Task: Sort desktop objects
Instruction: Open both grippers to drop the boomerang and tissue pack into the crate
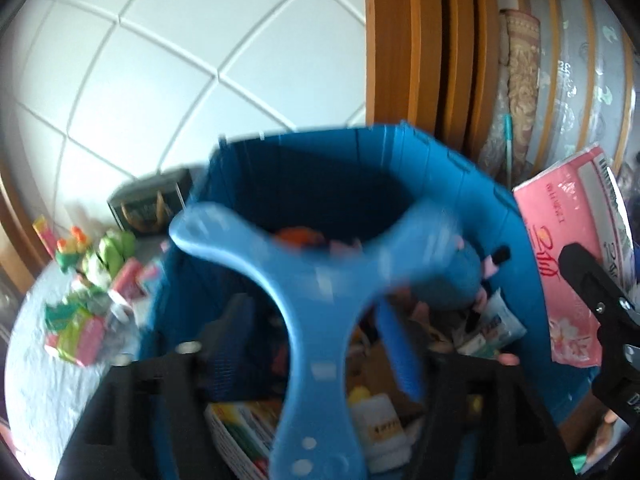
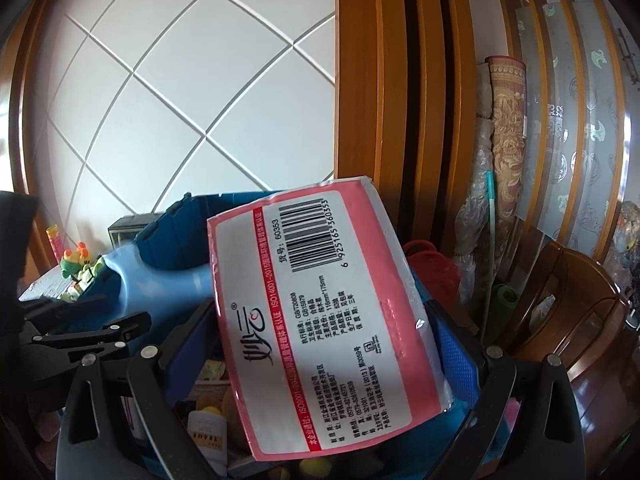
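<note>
A light-blue Y-shaped plastic piece (image 1: 316, 280), blurred, stands between the fingers of my left gripper (image 1: 316, 320), forked end away from me. The pads stand off its stem on both sides, so this gripper is open. It hangs over a deep blue bin (image 1: 440, 168) holding several packets and tubes. My right gripper (image 2: 320, 312) is shut on a pink tissue pack (image 2: 320, 300), label and barcode up, tilted over the bin's (image 2: 172, 232) right side. The pack (image 1: 560, 248) and right gripper (image 1: 592, 300) show at the left wrist view's right edge. The Y piece (image 2: 160, 276) and left gripper (image 2: 80, 340) show at the right wrist view's left.
Left of the bin, a white-covered table (image 1: 40, 380) carries several bright packets and small toys (image 1: 92, 300), with a dark box (image 1: 152, 204) behind. A wooden door frame (image 2: 380, 100), rolled mats (image 2: 508, 140) and dark wooden furniture (image 2: 568, 320) stand to the right. A red item (image 2: 432, 268) lies behind the pack.
</note>
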Action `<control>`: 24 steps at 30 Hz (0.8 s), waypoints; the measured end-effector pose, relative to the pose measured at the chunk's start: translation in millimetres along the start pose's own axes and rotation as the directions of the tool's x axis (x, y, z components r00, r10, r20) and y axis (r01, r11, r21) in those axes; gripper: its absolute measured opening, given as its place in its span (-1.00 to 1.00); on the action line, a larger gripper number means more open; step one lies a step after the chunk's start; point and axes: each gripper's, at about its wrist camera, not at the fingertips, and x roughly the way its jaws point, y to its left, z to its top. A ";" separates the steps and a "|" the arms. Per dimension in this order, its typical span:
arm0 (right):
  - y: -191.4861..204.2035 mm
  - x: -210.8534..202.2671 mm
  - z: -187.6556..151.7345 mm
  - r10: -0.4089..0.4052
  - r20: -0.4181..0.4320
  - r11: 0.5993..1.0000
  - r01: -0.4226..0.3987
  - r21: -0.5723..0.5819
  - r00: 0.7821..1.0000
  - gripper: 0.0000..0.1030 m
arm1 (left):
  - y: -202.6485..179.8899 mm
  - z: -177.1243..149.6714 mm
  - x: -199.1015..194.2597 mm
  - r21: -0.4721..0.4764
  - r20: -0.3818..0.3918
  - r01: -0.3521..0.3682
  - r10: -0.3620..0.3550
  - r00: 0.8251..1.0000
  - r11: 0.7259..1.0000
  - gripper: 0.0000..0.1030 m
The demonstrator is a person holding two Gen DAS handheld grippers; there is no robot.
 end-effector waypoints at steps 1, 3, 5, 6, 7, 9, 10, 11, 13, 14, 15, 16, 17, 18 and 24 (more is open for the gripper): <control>-1.1 0.1 2.4 -0.001 0.005 1.000 0.001 0.000 1.000 0.93 | -0.6 1.7 -3.7 0.003 0.014 -0.003 0.003 1.000 1.000 0.62; -2.3 0.5 5.2 -0.002 0.008 1.000 0.002 0.005 1.000 0.95 | -0.9 3.3 -7.6 0.003 0.023 -0.004 0.004 1.000 1.000 0.62; -4.2 0.7 6.6 0.004 0.009 1.000 -0.004 0.012 1.000 0.96 | 0.7 2.4 -8.6 0.000 0.016 -0.009 0.009 1.000 1.000 0.62; -5.3 0.4 7.3 0.007 0.013 1.000 -0.007 0.016 1.000 0.96 | 2.0 1.6 -8.7 -0.003 0.013 -0.012 0.012 1.000 1.000 0.62; -6.2 -0.1 7.9 0.009 0.016 1.000 -0.009 0.020 1.000 0.98 | 3.5 0.7 -8.6 -0.006 0.009 -0.015 0.015 1.000 1.000 0.62; -6.5 -3.5 9.1 0.014 0.026 1.000 -0.014 0.027 1.000 1.00 | 7.6 -1.3 -8.6 -0.018 -0.001 -0.021 0.021 1.000 1.000 0.65; -6.0 -4.5 9.6 0.015 0.027 1.000 -0.016 0.027 1.000 1.00 | 9.8 -2.2 -8.6 -0.025 -0.006 -0.024 0.023 1.000 0.999 0.68; -5.8 -5.2 10.2 0.015 0.028 1.000 -0.016 0.026 1.000 1.00 | 12.1 -3.2 -8.8 -0.030 -0.010 -0.026 0.026 1.000 0.999 0.68; -5.9 -5.4 11.0 0.011 0.027 1.000 -0.011 0.022 1.000 1.00 | 15.5 -5.5 -9.9 -0.038 -0.013 -0.030 0.030 0.999 0.999 0.69; -5.3 -6.0 10.7 0.010 0.026 1.000 -0.011 0.020 1.000 1.00 | 17.9 -6.6 -11.2 -0.045 -0.013 -0.032 0.031 0.999 0.998 0.69; -3.9 -6.8 10.0 0.013 0.023 1.000 -0.013 0.017 1.000 1.00 | 19.9 -7.4 -12.6 -0.051 -0.013 -0.032 0.032 0.999 0.998 0.69; -2.4 -7.7 9.2 0.015 0.020 1.000 -0.016 0.014 1.000 1.00 | 21.2 -8.3 -14.0 -0.055 -0.012 -0.033 0.033 0.999 0.998 0.70; -0.8 -8.5 8.6 0.016 0.017 1.000 -0.016 0.008 1.000 1.00 | 22.6 -9.2 -15.5 -0.059 -0.012 -0.035 0.034 0.999 0.998 0.70; 0.6 -9.4 7.8 0.016 0.014 1.000 -0.016 0.002 1.000 1.00 | 23.8 -10.3 -17.1 -0.062 -0.010 -0.036 0.035 0.999 0.997 0.72; 9.0 -18.1 4.1 0.025 0.004 0.999 -0.025 -0.029 1.000 1.00 | 26.8 -18.7 -29.7 -0.059 0.001 -0.036 0.036 0.999 0.998 0.78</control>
